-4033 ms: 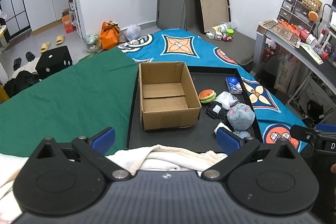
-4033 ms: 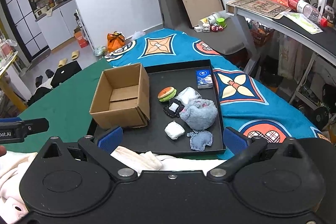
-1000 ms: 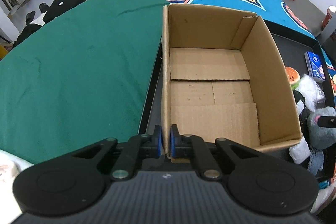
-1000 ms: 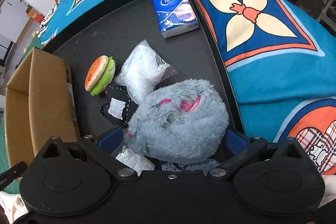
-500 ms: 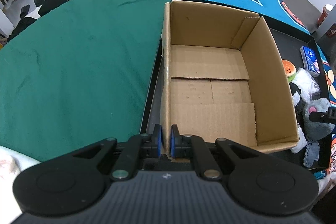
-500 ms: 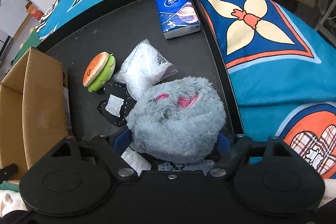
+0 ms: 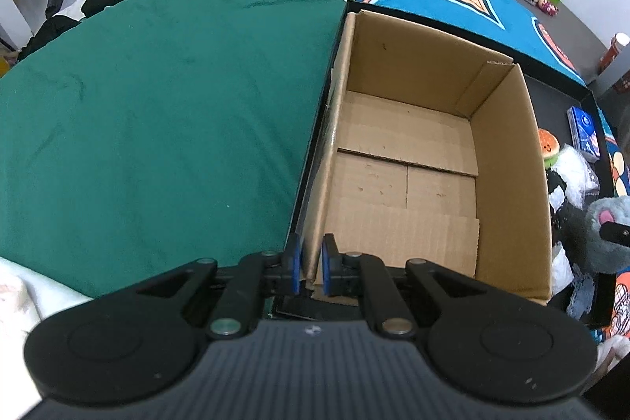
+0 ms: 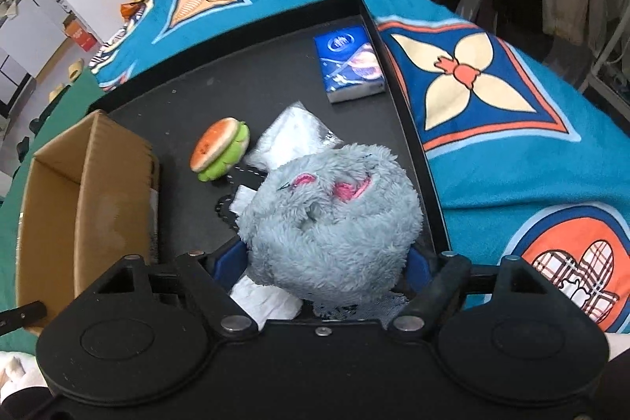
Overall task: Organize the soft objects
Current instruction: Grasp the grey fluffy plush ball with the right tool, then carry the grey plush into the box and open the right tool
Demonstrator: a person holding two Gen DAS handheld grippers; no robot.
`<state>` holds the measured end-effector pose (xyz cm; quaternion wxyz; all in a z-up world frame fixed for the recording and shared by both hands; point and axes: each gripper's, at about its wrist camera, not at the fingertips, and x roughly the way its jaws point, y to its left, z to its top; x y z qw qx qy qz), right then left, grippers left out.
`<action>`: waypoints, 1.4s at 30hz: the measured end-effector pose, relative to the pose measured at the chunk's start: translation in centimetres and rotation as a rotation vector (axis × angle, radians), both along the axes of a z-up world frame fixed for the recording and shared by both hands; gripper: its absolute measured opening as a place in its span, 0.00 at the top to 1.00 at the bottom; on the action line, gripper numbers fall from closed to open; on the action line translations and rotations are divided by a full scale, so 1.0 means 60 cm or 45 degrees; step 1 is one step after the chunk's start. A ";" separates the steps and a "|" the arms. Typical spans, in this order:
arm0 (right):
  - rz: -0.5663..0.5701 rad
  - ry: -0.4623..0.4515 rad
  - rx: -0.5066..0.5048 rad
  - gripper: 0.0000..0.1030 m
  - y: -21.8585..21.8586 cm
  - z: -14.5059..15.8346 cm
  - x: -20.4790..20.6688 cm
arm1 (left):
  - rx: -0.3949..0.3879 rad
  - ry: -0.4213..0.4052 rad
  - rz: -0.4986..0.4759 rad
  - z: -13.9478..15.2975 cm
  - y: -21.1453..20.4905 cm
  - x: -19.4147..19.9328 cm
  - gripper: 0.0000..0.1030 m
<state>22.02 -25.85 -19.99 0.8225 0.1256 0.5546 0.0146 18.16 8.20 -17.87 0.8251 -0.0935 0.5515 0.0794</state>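
Note:
An open, empty cardboard box (image 7: 413,152) stands at the left end of a black tray (image 8: 256,73). My left gripper (image 7: 311,262) is shut on the box's left wall at its near corner. A fluffy grey plush toy (image 8: 330,215) with pink ears sits squeezed between the blue pads of my right gripper (image 8: 321,262), held a little above the tray; it also shows at the right edge of the left wrist view as the plush (image 7: 606,207). On the tray lie a burger toy (image 8: 220,148), a clear bag of white stuff (image 8: 291,136) and a blue tissue pack (image 8: 350,65).
Under the plush lie a white pad (image 8: 264,298), a black patch (image 8: 232,184) and a blue denim piece (image 8: 354,306). Green cloth (image 7: 157,105) covers the surface left of the tray, a patterned blue cloth (image 8: 512,160) the right. Floor clutter lies beyond.
The right gripper's jaws have closed onto the grey plush and lifted it slightly off the tray. The left gripper keeps its hold on the box wall.

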 end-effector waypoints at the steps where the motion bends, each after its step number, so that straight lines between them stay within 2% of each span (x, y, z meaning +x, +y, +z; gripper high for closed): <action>1: 0.003 -0.009 -0.001 0.24 0.002 0.005 -0.002 | -0.010 -0.013 0.005 0.000 0.002 -0.004 0.91; 15: 0.149 -0.189 -0.062 0.24 0.059 0.085 -0.025 | -0.103 -0.083 0.061 -0.004 0.019 -0.018 0.90; 28: 0.298 -0.313 -0.100 0.24 0.128 0.123 -0.037 | -0.129 -0.102 0.055 0.000 0.024 -0.025 0.90; 38: 0.390 -0.342 -0.100 0.23 0.187 0.141 -0.038 | -0.175 -0.118 0.069 -0.005 0.034 -0.026 0.89; 42: 0.443 -0.349 -0.099 0.23 0.218 0.144 -0.042 | -0.148 -0.132 0.036 -0.004 0.028 -0.028 0.89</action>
